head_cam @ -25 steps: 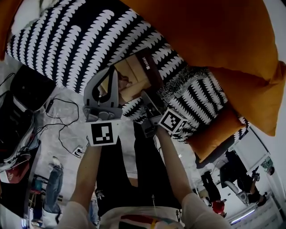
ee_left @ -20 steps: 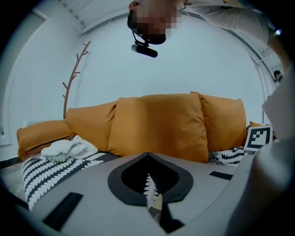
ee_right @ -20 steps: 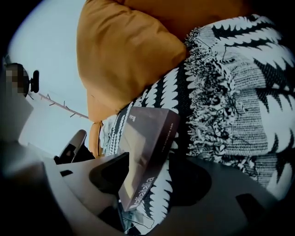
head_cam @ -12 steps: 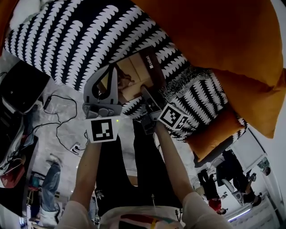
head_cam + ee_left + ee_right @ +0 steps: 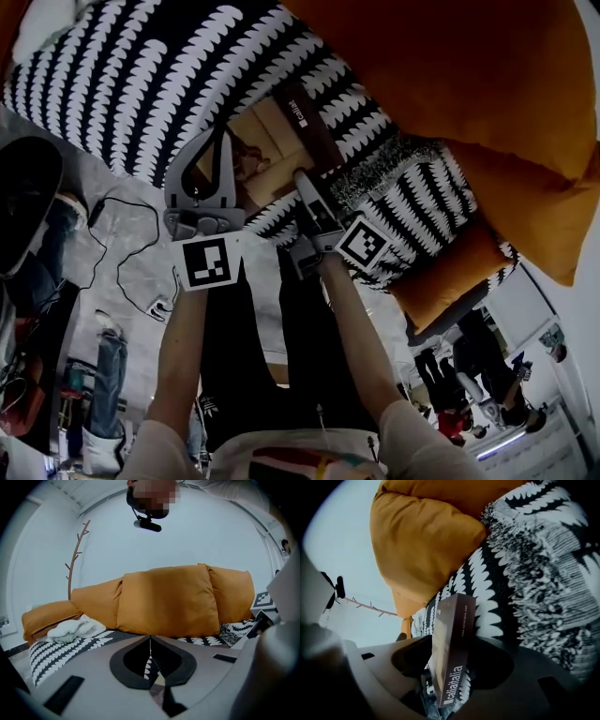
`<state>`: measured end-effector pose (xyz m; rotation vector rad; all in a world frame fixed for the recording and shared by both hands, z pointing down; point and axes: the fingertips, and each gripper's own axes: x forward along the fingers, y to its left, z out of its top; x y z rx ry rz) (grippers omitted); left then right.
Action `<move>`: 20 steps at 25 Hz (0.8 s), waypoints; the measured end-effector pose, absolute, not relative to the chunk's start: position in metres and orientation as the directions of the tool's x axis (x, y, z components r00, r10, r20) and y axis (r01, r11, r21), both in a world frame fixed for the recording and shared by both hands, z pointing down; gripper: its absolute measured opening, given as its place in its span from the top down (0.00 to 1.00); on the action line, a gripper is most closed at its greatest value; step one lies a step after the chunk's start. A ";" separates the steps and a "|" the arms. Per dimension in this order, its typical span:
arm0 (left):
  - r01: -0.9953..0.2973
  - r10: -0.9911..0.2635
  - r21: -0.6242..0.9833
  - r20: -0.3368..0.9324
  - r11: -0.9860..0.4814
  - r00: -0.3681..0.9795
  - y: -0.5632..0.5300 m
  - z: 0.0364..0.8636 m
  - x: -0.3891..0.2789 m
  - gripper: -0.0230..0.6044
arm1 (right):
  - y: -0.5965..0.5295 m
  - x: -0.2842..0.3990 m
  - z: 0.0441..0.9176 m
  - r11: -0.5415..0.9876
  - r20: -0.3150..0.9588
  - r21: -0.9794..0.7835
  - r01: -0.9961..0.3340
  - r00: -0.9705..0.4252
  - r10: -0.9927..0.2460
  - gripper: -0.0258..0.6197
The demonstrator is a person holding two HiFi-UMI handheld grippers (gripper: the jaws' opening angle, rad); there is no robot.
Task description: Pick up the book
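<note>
The book (image 5: 267, 141), tan cover with a dark brown spine, is held over the black-and-white patterned sofa seat (image 5: 141, 66). My right gripper (image 5: 302, 185) is shut on its near edge. In the right gripper view the book (image 5: 457, 620) stands spine-out between the two jaws of the right gripper (image 5: 452, 645). My left gripper (image 5: 210, 155) hovers beside the book's left edge. In its own view the left gripper (image 5: 150, 641) has its jaw tips touching, with nothing between them.
Large orange cushions (image 5: 450, 84) line the sofa back. A fringed black-and-white cushion (image 5: 412, 187) lies right of the book. Cables (image 5: 122, 272) trail on the grey floor at left. A white cloth (image 5: 70, 629) rests on the sofa's left end. People stand at lower right (image 5: 469, 375).
Both grippers and the book have shifted slightly up and away in the head view. The right gripper's hold on the book is unchanged; the left stays shut.
</note>
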<state>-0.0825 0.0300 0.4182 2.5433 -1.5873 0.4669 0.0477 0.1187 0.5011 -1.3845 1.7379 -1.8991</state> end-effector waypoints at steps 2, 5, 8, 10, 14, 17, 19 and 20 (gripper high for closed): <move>-0.896 -0.866 -0.064 0.295 -0.440 0.404 0.026 0.410 -0.085 0.95 | 0.104 0.035 0.491 -0.226 0.426 -0.895 -0.385 -0.585 -0.690 0.55; -0.915 -0.883 -0.097 0.320 -0.393 0.345 0.023 0.396 -0.100 0.95 | 0.084 0.000 0.483 -0.192 0.353 -0.935 -0.299 -0.706 -0.614 0.55; -0.931 -0.896 -0.106 0.329 -0.349 0.299 0.015 0.399 -0.106 0.95 | 0.062 -0.018 0.499 -0.194 0.330 -0.944 -0.267 -0.750 -0.573 0.56; -0.928 -0.891 -0.083 0.320 -0.364 0.321 0.012 0.409 -0.101 0.95 | 0.055 -0.019 0.512 -0.193 0.346 -0.938 -0.288 -0.738 -0.579 0.60; -0.920 -0.885 -0.069 0.311 -0.386 0.348 0.015 0.425 -0.105 0.95 | 0.053 -0.030 0.535 -0.251 0.416 -0.909 -0.332 -0.721 -0.554 0.68; -0.932 -0.898 -0.062 0.297 -0.357 0.325 0.018 0.417 -0.112 0.95 | 0.047 -0.032 0.524 -0.215 0.435 -0.899 -0.381 -0.720 -0.541 0.69; -0.934 -0.898 -0.073 0.310 -0.351 0.313 0.026 0.391 -0.112 0.95 | 0.054 -0.028 0.496 -0.197 0.428 -0.901 -0.387 -0.717 -0.550 0.70; -0.932 -0.896 -0.084 0.316 -0.354 0.312 0.030 0.375 -0.111 0.95 | 0.057 -0.025 0.479 -0.183 0.424 -0.902 -0.392 -0.715 -0.556 0.70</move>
